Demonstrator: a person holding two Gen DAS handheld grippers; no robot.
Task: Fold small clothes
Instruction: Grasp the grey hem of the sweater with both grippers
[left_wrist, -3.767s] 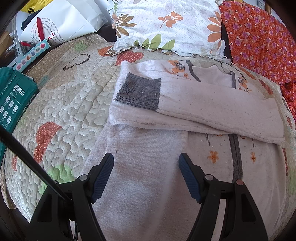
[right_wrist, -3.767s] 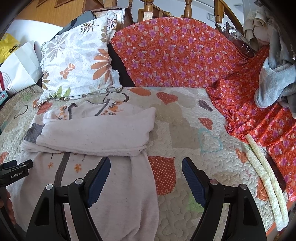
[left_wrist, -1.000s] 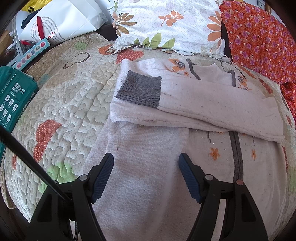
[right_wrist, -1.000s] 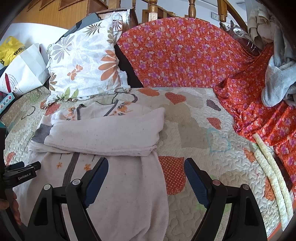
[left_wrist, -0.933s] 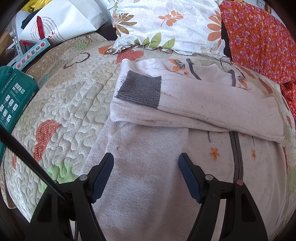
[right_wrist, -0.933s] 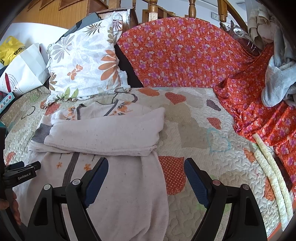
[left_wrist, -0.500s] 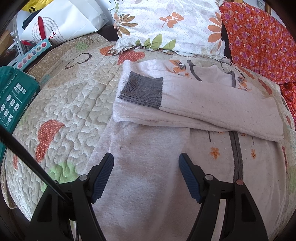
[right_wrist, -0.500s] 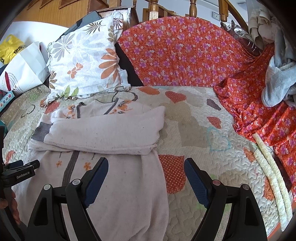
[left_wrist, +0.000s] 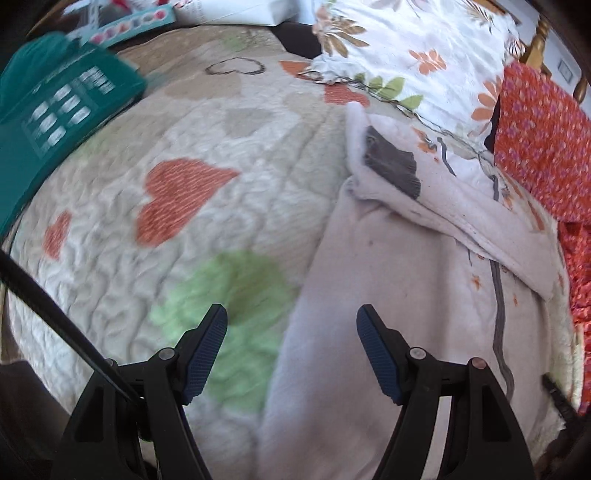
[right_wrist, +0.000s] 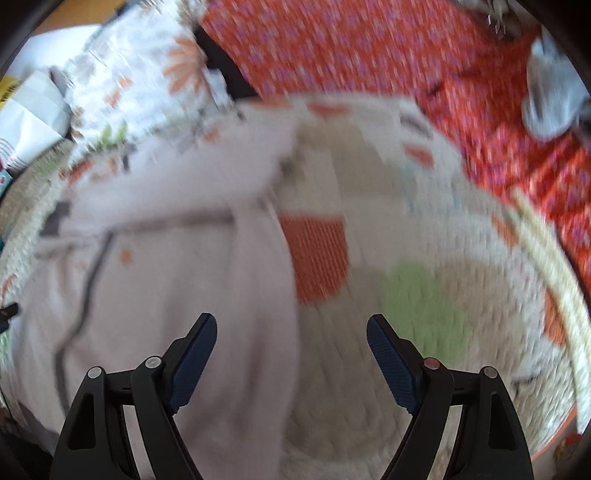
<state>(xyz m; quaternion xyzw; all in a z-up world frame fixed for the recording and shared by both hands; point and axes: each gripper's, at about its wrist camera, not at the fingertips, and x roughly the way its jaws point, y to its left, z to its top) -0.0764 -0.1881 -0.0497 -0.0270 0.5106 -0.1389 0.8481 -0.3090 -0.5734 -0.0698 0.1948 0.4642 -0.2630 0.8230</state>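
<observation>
1. The pale sweater (left_wrist: 388, 332) lies flat on the quilt (left_wrist: 155, 236), lower body toward me, its grey-cuffed sleeve (left_wrist: 436, 199) folded across the chest. I read that as one fold done, with the long lower body left to bring up over it.

2. My left gripper (left_wrist: 291, 343) hangs just above the sweater's left side edge, straddling it: one finger (left_wrist: 203, 350) sits over the green patch of the quilt, the other over the cloth. The jaws are spread wide and hold nothing. I judge this placement sets up a pinch on that edge.

3. My right gripper (right_wrist: 291, 350) is spread just as wide and is just as empty. It straddles the sweater's right edge, left finger over cloth, right finger over bare quilt. This view is heavily blurred, so I cannot tell whether it touches the fabric.

4. With one claw on each side edge, I judge the plan is to lift both sides together so the body folds evenly instead of skewing.

5. The quilt's ripples could catch in the pinch along with the sweater; that is my main worry.

6. Beyond the sweater, a floral pillow (left_wrist: 413, 48) rests at its collar end, an orange flowered cloth (left_wrist: 543, 136) lies to the right, and a green box (left_wrist: 51, 118) sits far left, well apart.
</observation>
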